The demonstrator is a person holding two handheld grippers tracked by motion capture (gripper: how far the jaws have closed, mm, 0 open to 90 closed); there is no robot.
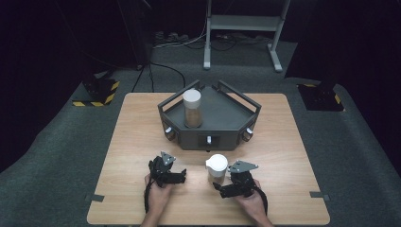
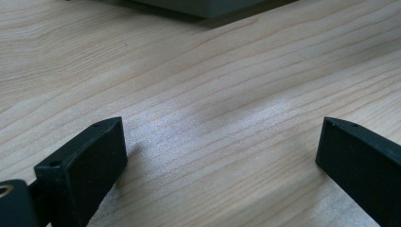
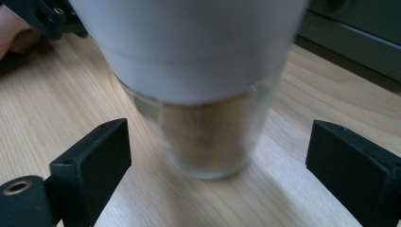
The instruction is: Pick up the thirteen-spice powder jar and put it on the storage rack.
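Right gripper (image 3: 217,156): jaws wide apart, gripping nothing, white-lidded glass jar (image 3: 203,104) of brown powder just ahead between them; risk: off-centre closing likely tips the top-heavy jar.

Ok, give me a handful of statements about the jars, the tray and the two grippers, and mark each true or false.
1. A white-lidded jar stands upright inside the dark tray. True.
2. The right gripper is clamped on the near jar. False: the jar stands between its jaws, but the pads are apart from the glass.
3. The left gripper has only bare table between its open jaws. True.
4. The near jar lies on its side. False: it stands upright on the table.
5. The near jar sits in front of the tray. True.
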